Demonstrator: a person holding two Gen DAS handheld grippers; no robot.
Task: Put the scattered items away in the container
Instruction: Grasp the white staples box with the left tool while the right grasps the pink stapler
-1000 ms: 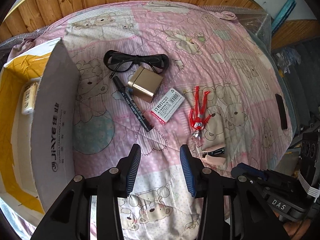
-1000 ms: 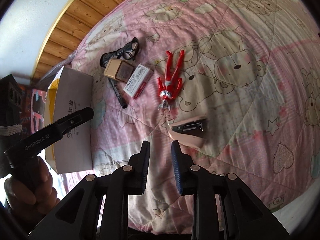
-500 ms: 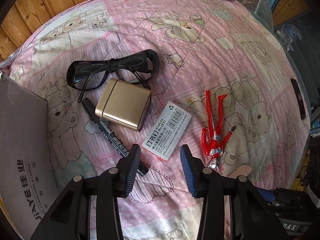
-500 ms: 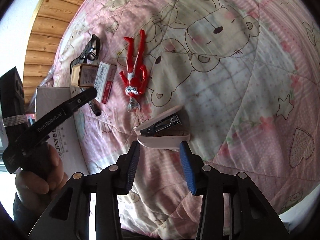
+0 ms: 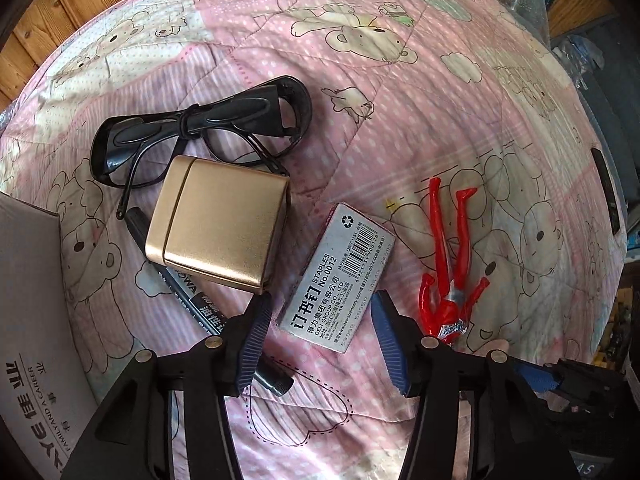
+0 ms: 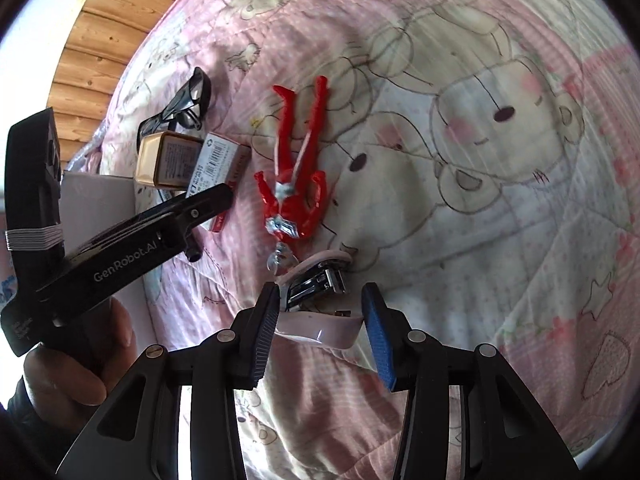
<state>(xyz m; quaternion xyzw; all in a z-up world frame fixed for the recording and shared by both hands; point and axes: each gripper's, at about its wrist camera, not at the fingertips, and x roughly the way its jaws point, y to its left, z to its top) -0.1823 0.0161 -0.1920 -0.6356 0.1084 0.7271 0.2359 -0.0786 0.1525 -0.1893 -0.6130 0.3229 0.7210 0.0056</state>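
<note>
On the pink quilt lie black glasses [image 5: 200, 136], a gold box [image 5: 218, 232], a black marker [image 5: 192, 292], a grey staple box [image 5: 340, 280] and a red toy figure [image 5: 452, 264]. My left gripper [image 5: 320, 340] is open, its fingers on either side of the staple box's near end. My right gripper [image 6: 318, 332] is open around a white stapler [image 6: 320, 280] lying just below the red figure [image 6: 292, 184]. The cardboard box [image 5: 36, 320] stands at the left; its inside is hidden.
A wooden headboard [image 5: 100, 4] runs behind the bed. A dark flat object [image 5: 606, 192] lies near the quilt's right edge, with clutter beyond. A hand [image 6: 76, 372] holds the left gripper's handle in the right wrist view.
Both grippers have moved forward and down. The left one now brackets the staple box; the right one has opened wider and now has the stapler between its fingers.
</note>
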